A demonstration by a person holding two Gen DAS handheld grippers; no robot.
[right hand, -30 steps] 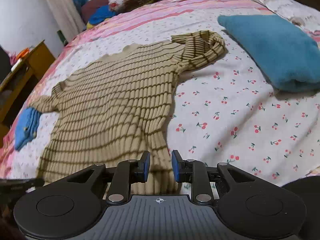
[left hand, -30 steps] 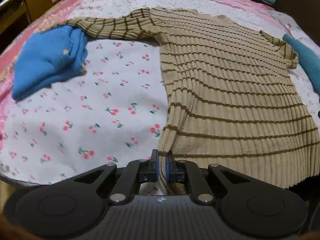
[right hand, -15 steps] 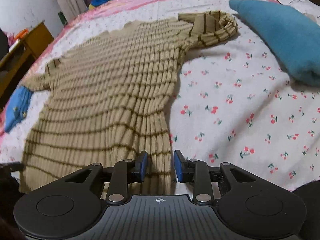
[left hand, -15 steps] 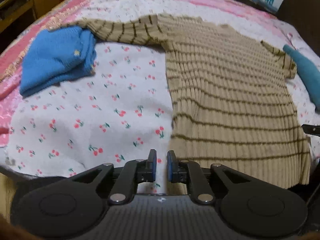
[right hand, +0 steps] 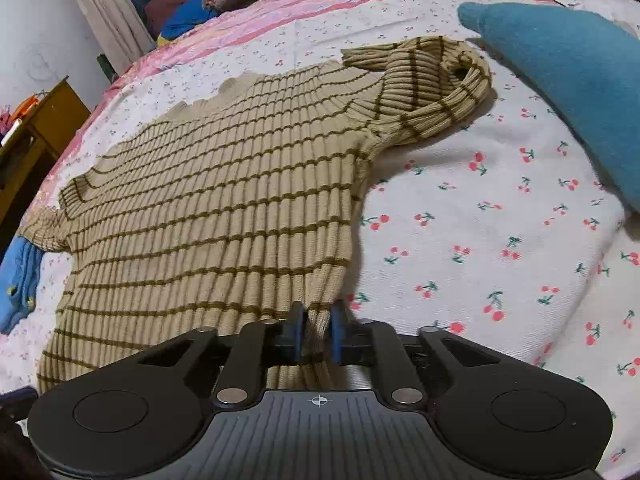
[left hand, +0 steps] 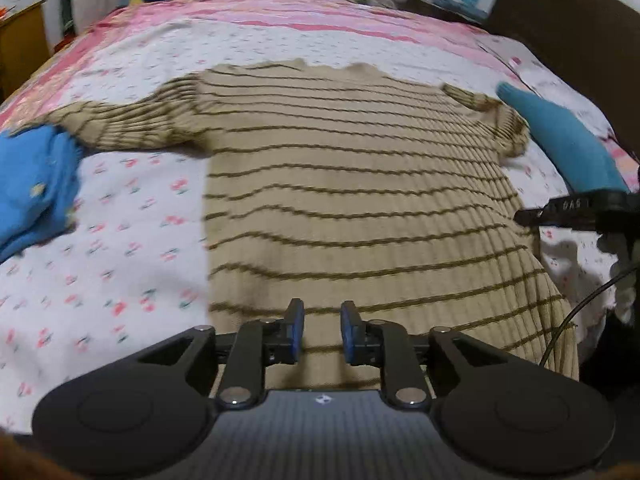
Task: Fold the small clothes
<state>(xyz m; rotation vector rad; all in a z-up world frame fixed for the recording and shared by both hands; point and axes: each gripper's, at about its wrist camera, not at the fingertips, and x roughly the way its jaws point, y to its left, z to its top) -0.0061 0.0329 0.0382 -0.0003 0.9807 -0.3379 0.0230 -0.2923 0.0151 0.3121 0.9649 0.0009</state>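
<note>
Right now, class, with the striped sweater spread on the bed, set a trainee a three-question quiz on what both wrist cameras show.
1. True or false: the right gripper has its jaws closed on the hem of the striped sweater.
2. Multiple choice: the left gripper is A) clamping a sleeve, B) open above the sweater's lower part, C) holding the blue garment.
3. Fill in: the sleeve nearest the teal cushion lies ____ on itself.

Key: 1 true; 2 B; 3 folded back.
</note>
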